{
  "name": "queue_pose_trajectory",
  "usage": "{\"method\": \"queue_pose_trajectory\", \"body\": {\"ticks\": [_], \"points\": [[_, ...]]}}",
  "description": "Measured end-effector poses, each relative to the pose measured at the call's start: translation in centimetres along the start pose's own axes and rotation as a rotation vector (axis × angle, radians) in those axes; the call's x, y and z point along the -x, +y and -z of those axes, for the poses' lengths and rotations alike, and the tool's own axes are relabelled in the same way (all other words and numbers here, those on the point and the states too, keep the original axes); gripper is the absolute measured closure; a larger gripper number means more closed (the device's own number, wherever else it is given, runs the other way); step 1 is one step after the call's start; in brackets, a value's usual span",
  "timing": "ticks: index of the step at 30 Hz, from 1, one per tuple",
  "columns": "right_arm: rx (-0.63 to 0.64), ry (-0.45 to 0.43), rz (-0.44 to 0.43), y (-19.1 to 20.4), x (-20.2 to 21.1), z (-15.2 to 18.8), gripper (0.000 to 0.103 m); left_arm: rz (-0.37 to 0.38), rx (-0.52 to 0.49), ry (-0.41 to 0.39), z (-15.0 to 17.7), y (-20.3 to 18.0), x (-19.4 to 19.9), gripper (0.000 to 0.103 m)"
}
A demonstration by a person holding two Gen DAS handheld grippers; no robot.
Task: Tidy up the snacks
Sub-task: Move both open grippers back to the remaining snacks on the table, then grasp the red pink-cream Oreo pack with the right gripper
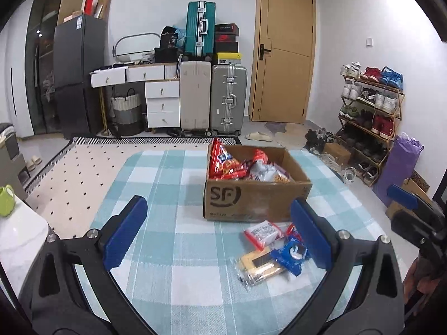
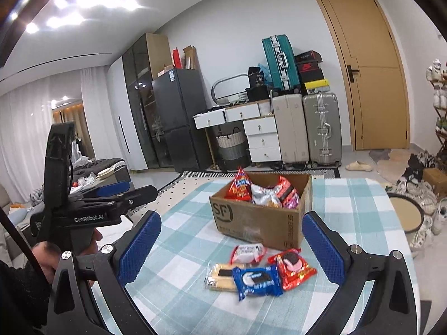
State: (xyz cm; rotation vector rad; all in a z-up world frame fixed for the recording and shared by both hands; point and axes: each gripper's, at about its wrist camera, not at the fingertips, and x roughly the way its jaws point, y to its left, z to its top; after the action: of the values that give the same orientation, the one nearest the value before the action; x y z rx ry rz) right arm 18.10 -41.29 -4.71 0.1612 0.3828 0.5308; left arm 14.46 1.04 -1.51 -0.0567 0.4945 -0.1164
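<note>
A cardboard box [image 1: 257, 198] marked SF stands on the checked tablecloth [image 1: 178, 251], filled with snack bags. In front of it lie loose packets: a white-and-red one [image 1: 264, 234], a blue Oreo pack [image 1: 290, 254] and a clear pack of yellow biscuits [image 1: 258, 268]. The right wrist view shows the box [image 2: 259, 217], the white packet [image 2: 247, 252], the biscuits [image 2: 220, 277], the blue Oreo pack [image 2: 257, 282] and a red Oreo pack [image 2: 293, 269]. My left gripper [image 1: 220, 234] is open, above the table beside the packets. My right gripper [image 2: 232, 248] is open, above the packets.
The table edge curves off at the left and right. Beyond it are a rug, suitcases [image 1: 212, 97], white drawers [image 1: 162, 103], a fridge [image 1: 78, 75], a door [image 1: 285, 53] and a shoe rack [image 1: 368, 122]. A green mug [image 1: 7, 201] sits on a white counter at left.
</note>
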Motion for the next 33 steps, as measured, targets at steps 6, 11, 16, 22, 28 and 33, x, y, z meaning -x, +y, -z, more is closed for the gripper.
{"method": "queue_pose_trajectory", "body": {"ticks": [6,11,16,22,28,33], "points": [[-0.043,0.058,-0.003,-1.3,-1.2,2.4,0.000,0.010,0.037,0.080,3.3,1.1,-3.6,0.001],[-0.093,0.098,0.001,-2.9,-2.7,4.0,0.001,0.034,0.054,0.147,5.7,1.1,-6.8,0.001],[-0.114,0.125,0.034,-4.1,-4.1,4.3,0.000,0.040,0.053,0.180,6.8,1.0,-9.5,0.001],[-0.088,0.180,0.094,-5.5,-6.3,4.3,0.000,0.039,0.050,0.190,7.8,0.9,-12.5,0.001],[-0.026,0.281,0.170,-6.8,-9.7,4.7,0.001,0.037,0.060,0.213,8.4,1.2,-14.7,0.001],[0.005,0.369,0.187,-8.1,-13.0,5.3,0.001,0.053,0.072,0.242,9.2,1.1,-16.4,0.001]]}}
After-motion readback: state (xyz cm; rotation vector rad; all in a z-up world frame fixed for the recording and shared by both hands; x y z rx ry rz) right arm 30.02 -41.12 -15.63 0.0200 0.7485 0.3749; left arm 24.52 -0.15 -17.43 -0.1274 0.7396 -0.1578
